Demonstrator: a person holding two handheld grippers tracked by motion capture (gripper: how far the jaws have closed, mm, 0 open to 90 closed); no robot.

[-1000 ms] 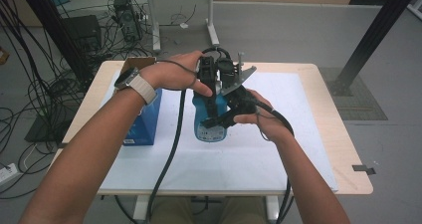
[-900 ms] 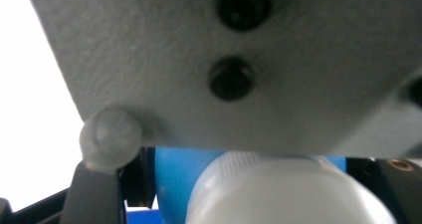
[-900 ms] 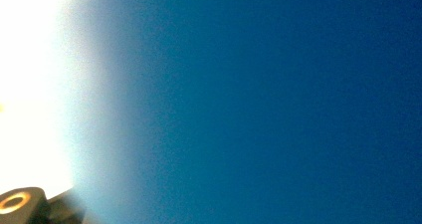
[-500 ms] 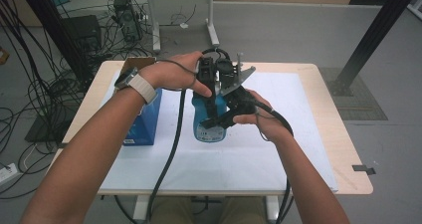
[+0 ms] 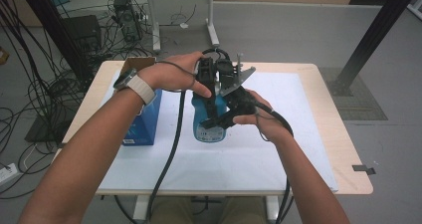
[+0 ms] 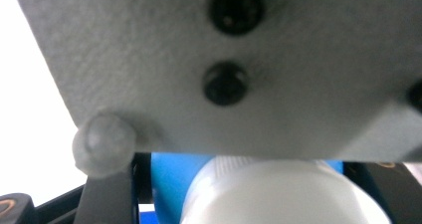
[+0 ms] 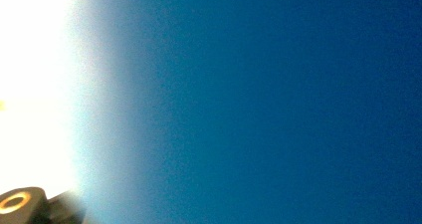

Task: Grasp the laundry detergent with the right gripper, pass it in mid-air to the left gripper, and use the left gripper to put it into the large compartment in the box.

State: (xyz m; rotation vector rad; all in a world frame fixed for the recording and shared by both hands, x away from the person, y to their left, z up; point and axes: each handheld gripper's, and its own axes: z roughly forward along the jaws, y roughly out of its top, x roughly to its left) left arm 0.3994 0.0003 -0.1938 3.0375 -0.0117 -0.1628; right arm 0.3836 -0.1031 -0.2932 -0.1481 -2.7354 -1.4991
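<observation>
**Two grippers on the blue bottle, cap end and body**

At 9 o'clock from table centre sits a blue carton point(image 5: 144, 119) with a brown open flap, not touching the work. Just right of it, near centre, the blue bottle point(image 5: 206, 127) stands on the white mat point(image 5: 298, 149), label facing you.

Your left gripper point(image 5: 211, 77) comes in from 10 o'clock over the bottle top. In the left gripper view the white cap point(image 6: 278, 194) lies between its black jaws, with the right gripper's grey plate point(image 6: 224, 59) right above. The jaws have just been closing, now narrow and clamped on the cap as far as you can judge; pad contact itself is blurred.

Your right gripper point(image 5: 226, 117) comes from 4 o'clock, jaws squeezed on the bottle body; the right gripper view is blue plastic point(image 7: 273, 104) pressed up close.

Handling, judged:
- Bottle looks like stiff plastic, medium weight if full, smooth and likely slippery at the label.
- Hold the body low and square so it can't twist in the pads.
- Cap is small, ribbing can't be told; grip it across its full width, straight on, or the pads may skate off.
- Tipping is the risk: keep it upright if the cap loosens.
</observation>
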